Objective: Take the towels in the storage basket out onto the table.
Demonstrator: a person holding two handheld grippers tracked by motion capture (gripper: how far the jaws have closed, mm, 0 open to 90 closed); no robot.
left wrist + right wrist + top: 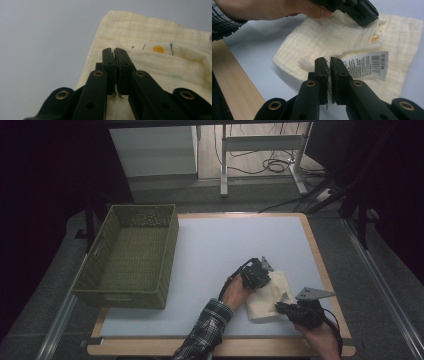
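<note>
Cream muslin cloth [267, 297] lies folded at the bench's [210, 245] near right. Both left gripper [115, 51] and right gripper [329, 60] are clenched on its folds; lift together, evenly.

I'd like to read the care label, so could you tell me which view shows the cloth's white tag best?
The right gripper view: the white tag lies flat on the cream cloth, print and barcode facing the camera. The left gripper view and the high view show the cloth, but no tag can be made out.
</note>
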